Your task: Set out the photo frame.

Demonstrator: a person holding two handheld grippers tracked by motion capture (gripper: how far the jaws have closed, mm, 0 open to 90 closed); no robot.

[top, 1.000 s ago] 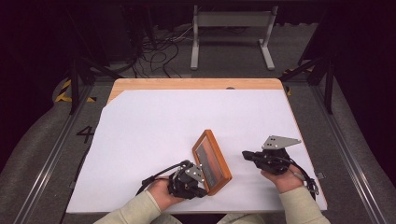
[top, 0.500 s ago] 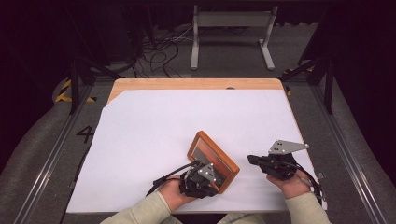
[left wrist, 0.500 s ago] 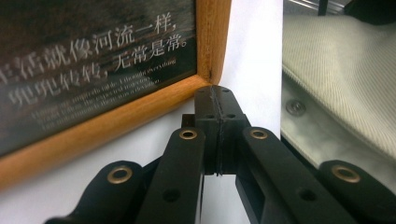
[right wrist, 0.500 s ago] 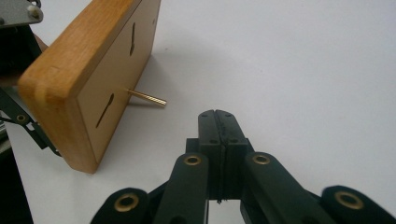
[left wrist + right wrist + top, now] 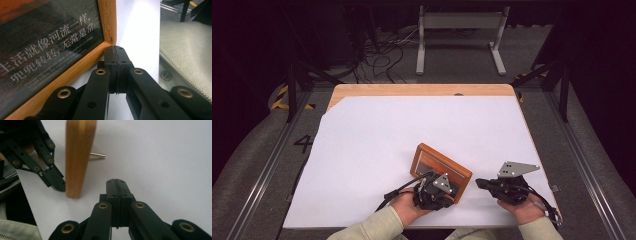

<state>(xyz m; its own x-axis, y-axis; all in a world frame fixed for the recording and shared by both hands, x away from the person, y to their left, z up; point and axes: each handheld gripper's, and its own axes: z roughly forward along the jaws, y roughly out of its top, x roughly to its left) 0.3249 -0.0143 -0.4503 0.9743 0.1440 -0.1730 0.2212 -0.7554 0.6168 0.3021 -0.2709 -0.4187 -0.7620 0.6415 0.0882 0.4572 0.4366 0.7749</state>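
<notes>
Left tool [image 5: 115, 51] closed, empty, tips touching the picture frame [image 5: 441, 166] corner; right tool [image 5: 116, 185] closed, empty — just beside the frame; frame on desk [image 5: 412, 125].

Bright, even light on the white table [image 5: 377, 150], dark surroundings, soft close-up focus

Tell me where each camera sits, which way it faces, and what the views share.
High view: above the person's side, looking forward and down on the table; both forearms, left tool, right tool.
Left gripper view: on the left tool, shut jaws at the picture frame corner.
Right gripper view: on the right tool, shut, facing the frame's edge.
Shared: all three show the frame.
</notes>
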